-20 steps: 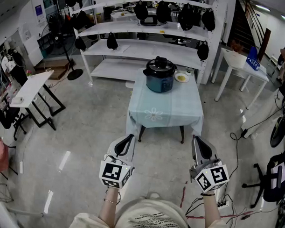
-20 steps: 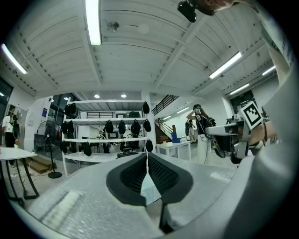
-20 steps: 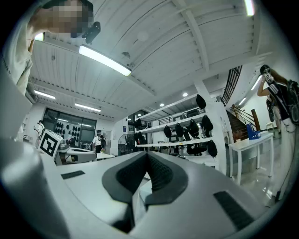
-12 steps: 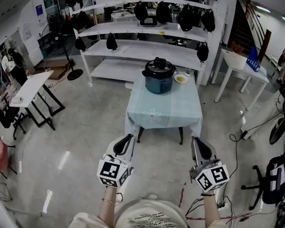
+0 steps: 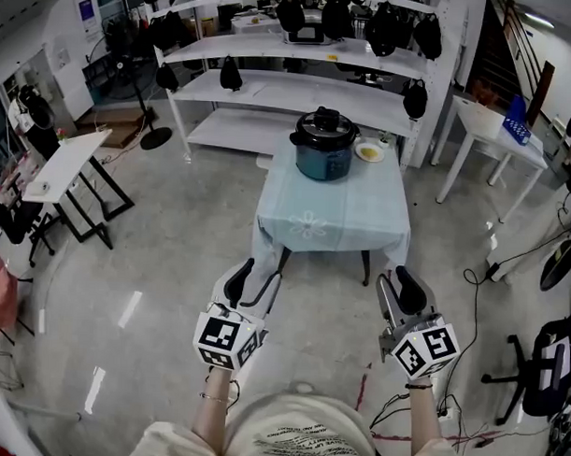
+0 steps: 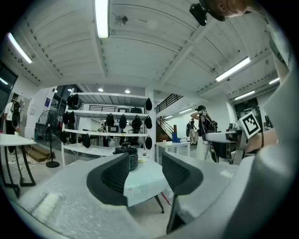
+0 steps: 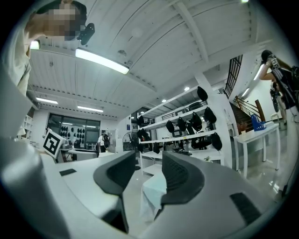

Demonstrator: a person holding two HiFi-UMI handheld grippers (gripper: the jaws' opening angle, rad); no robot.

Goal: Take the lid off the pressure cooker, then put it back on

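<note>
The pressure cooker (image 5: pixel 324 149), dark blue with its black lid (image 5: pixel 325 126) on, stands at the far end of a small table under a pale blue cloth (image 5: pixel 333 219). Both grippers hang over the floor, well short of that table. My left gripper (image 5: pixel 253 280) is open and holds nothing. My right gripper (image 5: pixel 397 288) is open and empty too. In the left gripper view the cooker (image 6: pixel 129 156) shows far off between the two dark pads of the left gripper (image 6: pixel 145 175). In the right gripper view, only a corner of the cloth (image 7: pixel 153 191) shows past the right gripper (image 7: pixel 148 177).
A small dish (image 5: pixel 369 152) lies beside the cooker. Behind the table stands a white shelf rack (image 5: pixel 300 87) hung with black items. A white side table (image 5: pixel 486 122) is at right, a folding table (image 5: pixel 68 163) at left. Cables (image 5: pixel 434 405) and an office chair (image 5: pixel 550 367) crowd the right floor.
The fingers of both grippers stand wider apart than before. The view has shifted slightly towards the table, and the cooker sits a little further right in the picture.
</note>
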